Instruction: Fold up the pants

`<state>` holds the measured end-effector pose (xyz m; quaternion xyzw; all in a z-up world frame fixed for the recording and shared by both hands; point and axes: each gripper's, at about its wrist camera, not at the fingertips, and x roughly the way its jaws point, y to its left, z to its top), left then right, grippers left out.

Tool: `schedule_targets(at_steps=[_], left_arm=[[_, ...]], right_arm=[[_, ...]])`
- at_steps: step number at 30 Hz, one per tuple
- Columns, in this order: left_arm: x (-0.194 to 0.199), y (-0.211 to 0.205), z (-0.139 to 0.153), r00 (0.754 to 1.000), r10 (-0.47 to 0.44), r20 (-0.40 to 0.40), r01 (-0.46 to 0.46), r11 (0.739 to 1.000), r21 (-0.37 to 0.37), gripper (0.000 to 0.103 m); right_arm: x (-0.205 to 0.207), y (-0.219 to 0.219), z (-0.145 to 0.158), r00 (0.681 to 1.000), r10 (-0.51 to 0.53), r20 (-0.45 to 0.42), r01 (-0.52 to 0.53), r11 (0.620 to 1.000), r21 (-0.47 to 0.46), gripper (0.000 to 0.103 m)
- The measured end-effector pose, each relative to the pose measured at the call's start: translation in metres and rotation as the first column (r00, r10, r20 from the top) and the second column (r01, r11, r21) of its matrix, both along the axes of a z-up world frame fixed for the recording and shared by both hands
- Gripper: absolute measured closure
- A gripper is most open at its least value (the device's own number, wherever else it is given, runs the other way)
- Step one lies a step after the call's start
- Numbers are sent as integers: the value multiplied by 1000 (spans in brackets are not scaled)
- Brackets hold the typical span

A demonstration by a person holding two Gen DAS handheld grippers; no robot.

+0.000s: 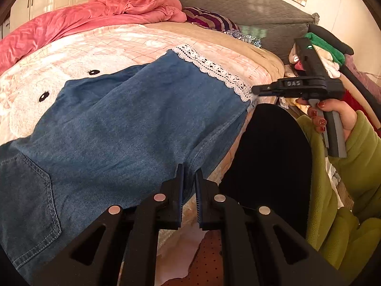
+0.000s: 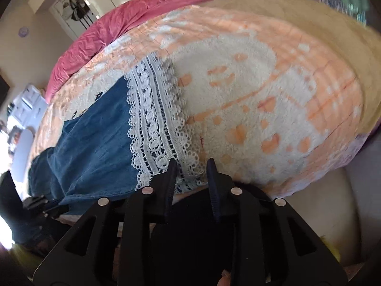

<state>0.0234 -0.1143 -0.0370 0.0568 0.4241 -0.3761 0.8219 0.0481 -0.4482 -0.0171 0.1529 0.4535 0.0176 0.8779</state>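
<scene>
Blue denim pants (image 1: 123, 124) with a white lace hem (image 1: 214, 71) lie spread on a peach and white blanket (image 1: 71, 54) on the bed. My left gripper (image 1: 189, 169) sits at the pants' near edge, its jaws a narrow gap apart with the denim edge between them. My right gripper (image 2: 191, 164) is open, its tips just over the lace hem (image 2: 157, 128) at the bed's edge, holding nothing. The right gripper also shows in the left wrist view (image 1: 256, 90), held by a hand at the lace corner.
A pink quilt (image 1: 71, 21) is bunched at the far side of the bed. A grey headboard (image 1: 238, 2) and a pile of clothes (image 1: 326, 54) stand at the right. A black rounded object (image 1: 269, 162) sits beside the bed edge.
</scene>
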Motion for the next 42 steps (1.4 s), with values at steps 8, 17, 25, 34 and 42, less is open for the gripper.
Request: schedule_targets(at_steps=[8, 17, 25, 34, 42], left_arm=[[-7, 13, 12, 1000, -13, -23, 11, 996, -93, 57], [-14, 88, 29, 958, 286, 16, -285, 958, -20, 57], [-29, 164, 42, 837, 540, 84, -546, 835, 67, 43], [-8, 226, 32, 691, 722, -24, -722, 692, 31, 28], [13, 220, 33, 693, 720, 38, -721, 692, 39, 66]], right_arm=[[-8, 68, 41, 956, 268, 122, -239, 949, -206, 73], [2, 163, 10, 827, 562, -20, -552, 804, -219, 73], [-1, 164, -13, 829, 548, -113, -559, 803, -207, 65], [-18, 227, 16, 679, 734, 27, -722, 673, -160, 61], [-29, 270, -7, 615, 784, -84, -771, 575, -272, 67]])
